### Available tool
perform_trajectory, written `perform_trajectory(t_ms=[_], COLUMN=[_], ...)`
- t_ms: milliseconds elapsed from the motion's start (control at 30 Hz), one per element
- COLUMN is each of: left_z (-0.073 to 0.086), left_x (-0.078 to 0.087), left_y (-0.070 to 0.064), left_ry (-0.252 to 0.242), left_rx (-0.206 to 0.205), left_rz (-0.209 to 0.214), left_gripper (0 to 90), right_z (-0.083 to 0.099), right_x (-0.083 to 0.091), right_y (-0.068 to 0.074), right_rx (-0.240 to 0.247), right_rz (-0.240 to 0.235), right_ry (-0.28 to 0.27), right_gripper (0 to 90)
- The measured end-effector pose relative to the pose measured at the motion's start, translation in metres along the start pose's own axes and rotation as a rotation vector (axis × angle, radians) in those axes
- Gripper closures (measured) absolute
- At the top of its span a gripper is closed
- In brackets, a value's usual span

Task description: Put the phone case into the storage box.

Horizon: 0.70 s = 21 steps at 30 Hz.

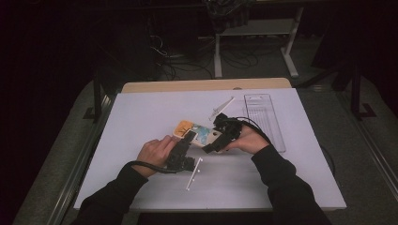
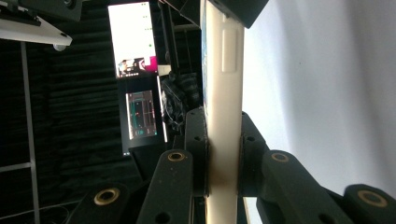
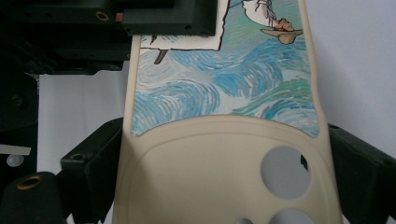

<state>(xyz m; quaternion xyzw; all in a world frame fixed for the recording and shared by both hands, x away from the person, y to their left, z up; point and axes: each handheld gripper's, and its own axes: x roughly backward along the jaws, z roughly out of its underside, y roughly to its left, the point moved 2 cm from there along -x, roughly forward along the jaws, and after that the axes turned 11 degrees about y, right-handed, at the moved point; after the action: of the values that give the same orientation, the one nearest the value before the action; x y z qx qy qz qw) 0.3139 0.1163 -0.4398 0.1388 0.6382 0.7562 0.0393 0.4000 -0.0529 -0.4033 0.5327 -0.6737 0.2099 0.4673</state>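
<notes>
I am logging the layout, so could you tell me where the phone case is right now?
In the high view, the phone case is held near the middle of the white table, between the left gripper and the right gripper, left of the clear plastic tray.

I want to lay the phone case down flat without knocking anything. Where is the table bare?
The left part of the white table is bare, as is the near right corner. The middle is crowded: both grippers, left and right, grip the phone case, a white rod lies in front, and the clear tray sits right.
</notes>
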Motion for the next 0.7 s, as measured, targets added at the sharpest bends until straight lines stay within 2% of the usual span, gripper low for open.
perform_trajectory(t_ms=[167, 233, 333, 400, 467, 567, 633, 700], left_z=[0.001, 0.001, 0.001, 0.002, 0.003, 0.004, 0.005, 0.006], left_x=[0.001, 0.001, 0.002, 0.001, 0.001, -0.001, -0.001, -0.001], left_y=[0.001, 0.002, 0.002, 0.002, 0.0, 0.001, 0.0, 0.0], left_ry=[0.002, 0.006, 0.013, 0.019, 0.026, 0.03, 0.031, 0.03], left_rx=[-0.014, -0.009, -0.007, -0.01, -0.017, -0.008, -0.003, -0.01], left_rz=[0.002, -0.004, -0.007, -0.002, -0.004, -0.001, 0.003, 0.004], left_gripper=[79.1, 79.1, 79.2, 79.4, 79.4, 79.3, 79.3, 79.4], right_z=[0.0, 0.001, 0.0, 0.0, 0.0, 0.001, 0.003, 0.004], right_x=[-0.001, -0.001, 0.0, 0.0, 0.001, 0.004, 0.007, 0.01], right_y=[0.001, 0.001, 0.0, 0.0, 0.0, -0.001, 0.001, 0.002], right_rx=[0.001, 0.014, 0.017, 0.028, 0.029, 0.029, 0.012, 0.021], right_rz=[-0.008, 0.005, -0.013, -0.022, -0.013, 0.001, 0.001, 0.01], right_ry=[0.0, -0.006, -0.016, -0.021, -0.033, -0.042, -0.039, -0.052], right_gripper=[8.2, 7.8, 7.4, 3.9, 0.3, 0.0, 0.0, 0.0])
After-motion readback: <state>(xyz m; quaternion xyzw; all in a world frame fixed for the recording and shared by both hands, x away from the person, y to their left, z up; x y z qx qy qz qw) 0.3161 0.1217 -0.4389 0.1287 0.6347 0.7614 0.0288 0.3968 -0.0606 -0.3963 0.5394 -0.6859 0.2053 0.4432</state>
